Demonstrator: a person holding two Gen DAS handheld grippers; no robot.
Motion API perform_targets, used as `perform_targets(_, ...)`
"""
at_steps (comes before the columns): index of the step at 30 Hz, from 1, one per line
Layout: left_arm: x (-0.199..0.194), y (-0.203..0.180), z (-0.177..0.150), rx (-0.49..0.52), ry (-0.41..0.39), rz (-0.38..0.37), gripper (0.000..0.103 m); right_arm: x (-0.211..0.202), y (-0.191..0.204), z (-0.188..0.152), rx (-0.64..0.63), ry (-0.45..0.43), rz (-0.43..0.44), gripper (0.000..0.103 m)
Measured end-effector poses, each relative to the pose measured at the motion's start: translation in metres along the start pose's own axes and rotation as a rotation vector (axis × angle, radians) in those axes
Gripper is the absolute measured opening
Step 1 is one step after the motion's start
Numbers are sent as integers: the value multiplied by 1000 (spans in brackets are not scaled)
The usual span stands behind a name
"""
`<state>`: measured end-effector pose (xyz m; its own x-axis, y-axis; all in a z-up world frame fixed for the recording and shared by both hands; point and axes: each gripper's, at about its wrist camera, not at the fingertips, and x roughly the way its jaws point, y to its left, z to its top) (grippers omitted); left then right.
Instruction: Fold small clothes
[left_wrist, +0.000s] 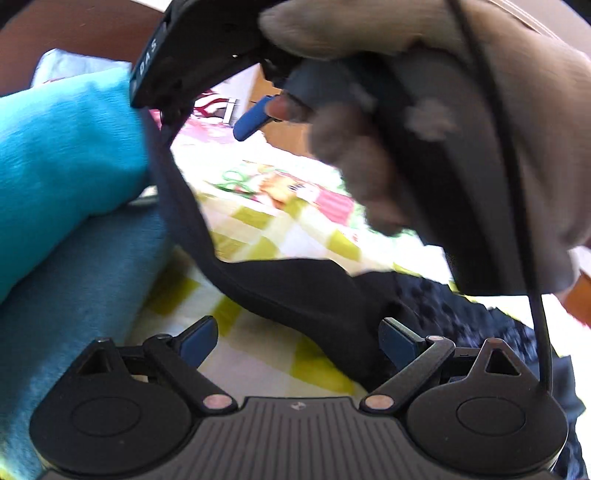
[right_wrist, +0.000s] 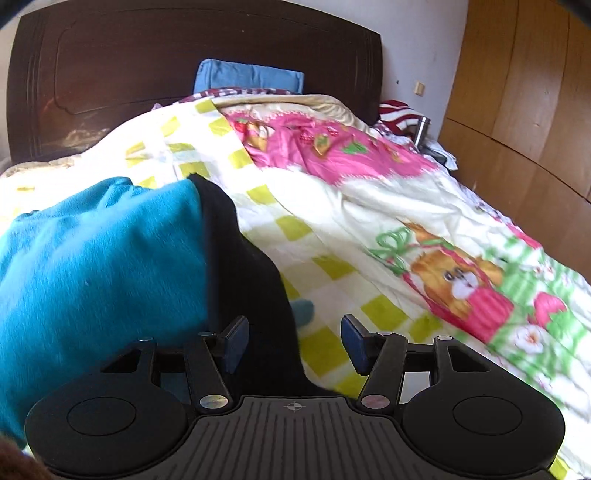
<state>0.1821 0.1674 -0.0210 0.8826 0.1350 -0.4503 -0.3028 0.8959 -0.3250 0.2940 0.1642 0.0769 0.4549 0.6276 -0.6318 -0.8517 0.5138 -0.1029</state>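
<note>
A black garment (left_wrist: 303, 291) lies on the patterned bedspread (right_wrist: 332, 236), beside a teal cloth (right_wrist: 96, 251). The left claw (left_wrist: 297, 339) and right claw (right_wrist: 293, 343) both stand open, holding nothing. A fold seems between grasps; next, each claw must pinch an edge.

**Room on my right, crowded on my left**

In front of my right gripper (right_wrist: 295, 345) the bedspread (right_wrist: 369, 221) lies open toward the wardrobe (right_wrist: 517, 92). On its left side the turquoise garment (right_wrist: 92, 258) and the black cloth (right_wrist: 251, 266) block the way. For my left gripper (left_wrist: 299, 341), my gloved right hand (left_wrist: 461, 110) hangs close above, and the black cloth lies right between its parted fingers.
</note>
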Motion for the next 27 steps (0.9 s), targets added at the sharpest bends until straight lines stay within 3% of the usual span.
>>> perform_targets(6, 7, 12, 2, -61, 19, 33, 103, 32, 19, 15, 7, -4, -34, 56)
perform_targets(10, 8, 10, 2, -57, 19, 21, 103, 6, 18, 14, 25, -74, -4, 56)
perform_targets(14, 7, 4, 0, -34, 21, 10, 103, -7, 26, 10, -15, -86, 23, 56)
perform_targets(17, 13, 3, 0, -30, 31, 9, 103, 14, 35, 14, -34, -25, -19, 54)
perform_targets(19, 16, 3, 0, -32, 42, 5, 103, 23, 35, 15, 16, 9, 21, 45)
perform_targets(22, 20, 3, -1, -32, 56, 1, 103, 29, 36, 18, 22, 3, -9, 35)
perform_targets(25, 28, 4, 1, -18, 56, 2, 103, 41, 23, 21, 142, 61, 20, 4)
perform_targets(27, 30, 1, -1, 0, 55, 3, 103, 35, 12, 19, 203, 42, 21, 4)
